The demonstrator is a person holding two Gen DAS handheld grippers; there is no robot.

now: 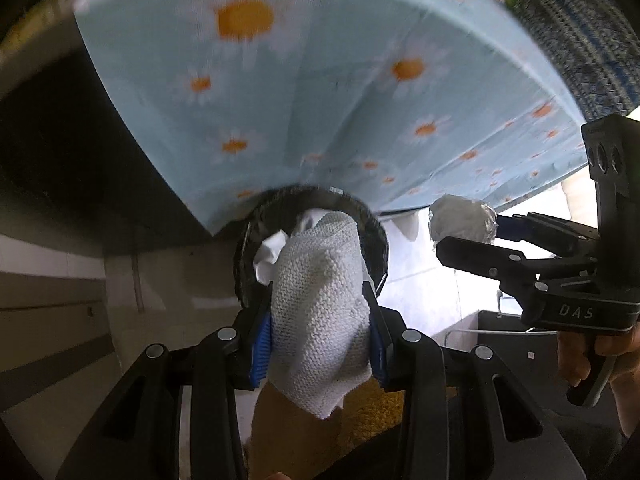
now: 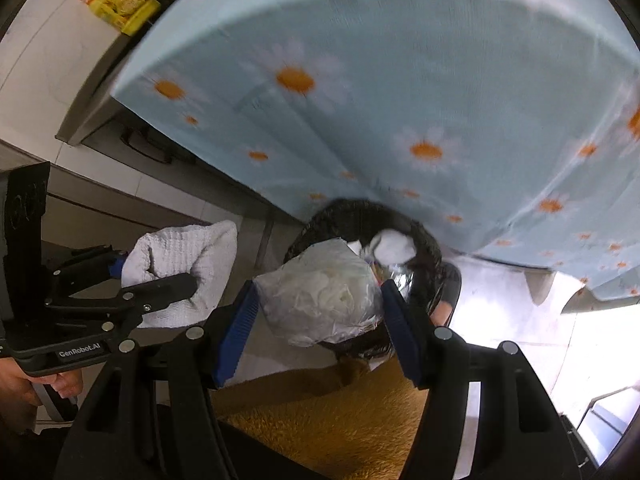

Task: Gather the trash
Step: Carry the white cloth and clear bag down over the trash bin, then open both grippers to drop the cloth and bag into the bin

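Observation:
My left gripper point(image 1: 320, 336) is shut on a white knitted cloth point(image 1: 320, 304) and points down over a black bin point(image 1: 372, 220). White crumpled paper point(image 1: 272, 252) lies inside that bin. My right gripper point(image 2: 316, 316) is shut on a crumpled clear plastic bag point(image 2: 320, 292), held just above the black bin point(image 2: 424, 240), where a white wad point(image 2: 392, 246) and foil show. In the left wrist view the right gripper point(image 1: 468, 228) with its bag point(image 1: 460, 216) hangs to the right. In the right wrist view the left gripper point(image 2: 160, 276) with the cloth point(image 2: 188, 256) is at the left.
A table under a light-blue daisy cloth point(image 1: 320, 92) overhangs the bin point(image 2: 400, 100). A yellow-brown rug point(image 2: 340, 420) lies below my grippers. A yellow packet point(image 2: 120, 2) rests on a counter at the far left. A woven blue-grey basket point(image 1: 580, 32) stands at the upper right.

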